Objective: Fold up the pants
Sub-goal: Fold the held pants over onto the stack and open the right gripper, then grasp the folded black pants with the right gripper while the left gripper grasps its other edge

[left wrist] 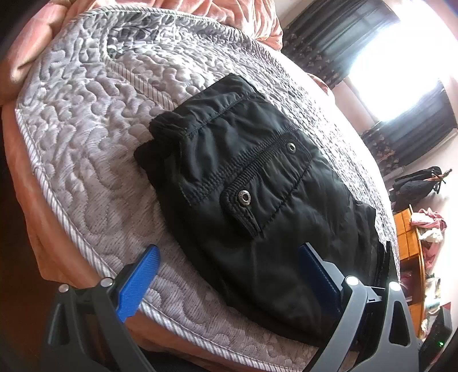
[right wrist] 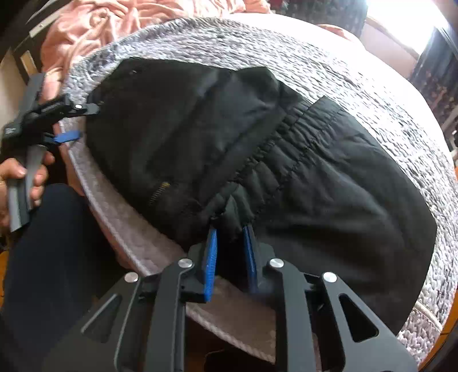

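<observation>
Pants (right wrist: pixel 257 160): soft, light, slippery padded fabric on bed (left wrist: pixel 86 143); right claw (right wrist: pixel 230 240) clenched on bunched waistband, best hold; left claw (left wrist: pixel 229 271) released

Left wrist view: close above the near edge of the bed (left wrist: pixel 86 148), tilted down and looking far across the black pants (left wrist: pixel 257 177) toward bright windows (left wrist: pixel 400 65) at right. Right wrist view: closer, steeper, right over the pants' waistband (right wrist: pixel 286 143). Shared: pants, quilted bed cover, pink bedding (right wrist: pixel 94 25) beyond.
</observation>
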`<state>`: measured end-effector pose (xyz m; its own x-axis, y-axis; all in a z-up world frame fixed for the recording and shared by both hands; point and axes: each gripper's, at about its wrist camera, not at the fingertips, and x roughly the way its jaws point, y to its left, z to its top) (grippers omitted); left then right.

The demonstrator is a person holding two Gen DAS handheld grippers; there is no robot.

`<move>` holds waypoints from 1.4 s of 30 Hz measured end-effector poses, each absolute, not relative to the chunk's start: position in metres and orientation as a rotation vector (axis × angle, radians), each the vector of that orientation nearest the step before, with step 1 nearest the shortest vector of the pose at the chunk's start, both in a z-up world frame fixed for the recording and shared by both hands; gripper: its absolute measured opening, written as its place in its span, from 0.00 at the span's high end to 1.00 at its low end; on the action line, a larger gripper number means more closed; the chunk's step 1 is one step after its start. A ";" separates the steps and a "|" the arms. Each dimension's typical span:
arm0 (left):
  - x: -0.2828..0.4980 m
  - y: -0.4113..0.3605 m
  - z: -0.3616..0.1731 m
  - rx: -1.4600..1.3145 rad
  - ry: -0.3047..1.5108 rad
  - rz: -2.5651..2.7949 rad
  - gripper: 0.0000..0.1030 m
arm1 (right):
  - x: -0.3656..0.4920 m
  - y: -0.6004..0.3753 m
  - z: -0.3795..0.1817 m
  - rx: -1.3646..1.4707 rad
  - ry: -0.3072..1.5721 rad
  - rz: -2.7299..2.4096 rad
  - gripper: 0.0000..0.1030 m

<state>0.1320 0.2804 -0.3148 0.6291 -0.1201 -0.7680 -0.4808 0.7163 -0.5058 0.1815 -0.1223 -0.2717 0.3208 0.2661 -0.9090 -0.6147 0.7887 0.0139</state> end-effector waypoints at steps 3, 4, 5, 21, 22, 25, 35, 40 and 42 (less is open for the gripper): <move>0.131 0.280 -0.315 -0.770 0.884 0.230 0.06 | 0.175 -0.119 -0.263 -0.359 1.084 0.632 0.84; 0.131 0.280 -0.315 -0.769 0.883 0.228 0.06 | 0.173 -0.119 -0.261 -0.363 1.083 0.642 0.84; 0.131 0.280 -0.315 -0.768 0.884 0.228 0.06 | 0.174 -0.118 -0.265 -0.371 1.092 0.641 0.84; 0.111 0.298 -0.295 -0.824 0.770 0.228 0.05 | 0.198 -0.126 -0.230 -0.240 1.149 0.756 0.52; 0.108 0.303 -0.295 -0.851 0.765 0.228 0.05 | 0.203 -0.125 -0.224 -0.224 1.158 0.772 0.45; 0.104 0.331 -0.302 -1.035 0.752 0.206 0.05 | 0.234 -0.110 -0.208 -0.203 1.218 0.840 0.35; 0.124 0.375 -0.341 -1.405 0.736 0.110 0.04 | 0.346 0.023 -0.181 -0.374 1.382 1.025 0.18; 0.137 0.378 -0.355 -1.467 0.751 0.088 0.04 | 0.394 0.106 -0.190 -0.465 1.457 1.114 0.16; 0.141 0.378 -0.358 -1.498 0.740 0.081 0.04 | 0.406 0.133 -0.199 -0.494 1.480 1.147 0.15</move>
<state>0.1412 0.3780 -0.3585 0.7816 -0.3887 -0.4878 -0.4845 0.1141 -0.8673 0.4060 0.1328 -0.1993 -0.2695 0.2885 -0.9188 -0.8178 0.4352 0.3766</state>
